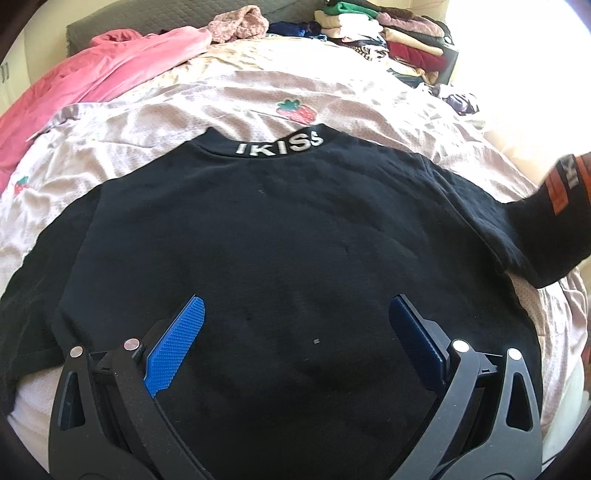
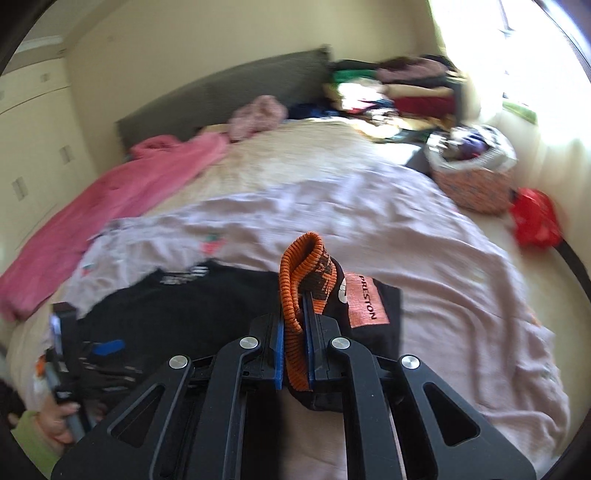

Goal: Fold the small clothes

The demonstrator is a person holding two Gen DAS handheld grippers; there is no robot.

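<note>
A small black shirt [image 1: 266, 236] with white letters on its collar [image 1: 280, 144] lies flat, back up, on the bed. My left gripper [image 1: 295, 310] is open above its lower part, blue pads spread wide, holding nothing. My right gripper [image 2: 297, 299] is shut on the orange ribbed cuff [image 2: 295, 280] of the shirt's right sleeve [image 2: 369, 306], lifted off the bed; the sleeve bears an orange patch. That lifted sleeve shows at the right edge of the left wrist view [image 1: 554, 221]. The left gripper shows in the right wrist view [image 2: 107, 347], held by a hand.
The bed has a pale pink sheet [image 1: 221, 92] with strawberry prints. A pink garment [image 1: 92, 74] lies at the far left. Stacked folded clothes [image 1: 388, 33] stand at the head. A basket of clothes [image 2: 476, 166] and a red bag [image 2: 535, 218] sit beside the bed at the right.
</note>
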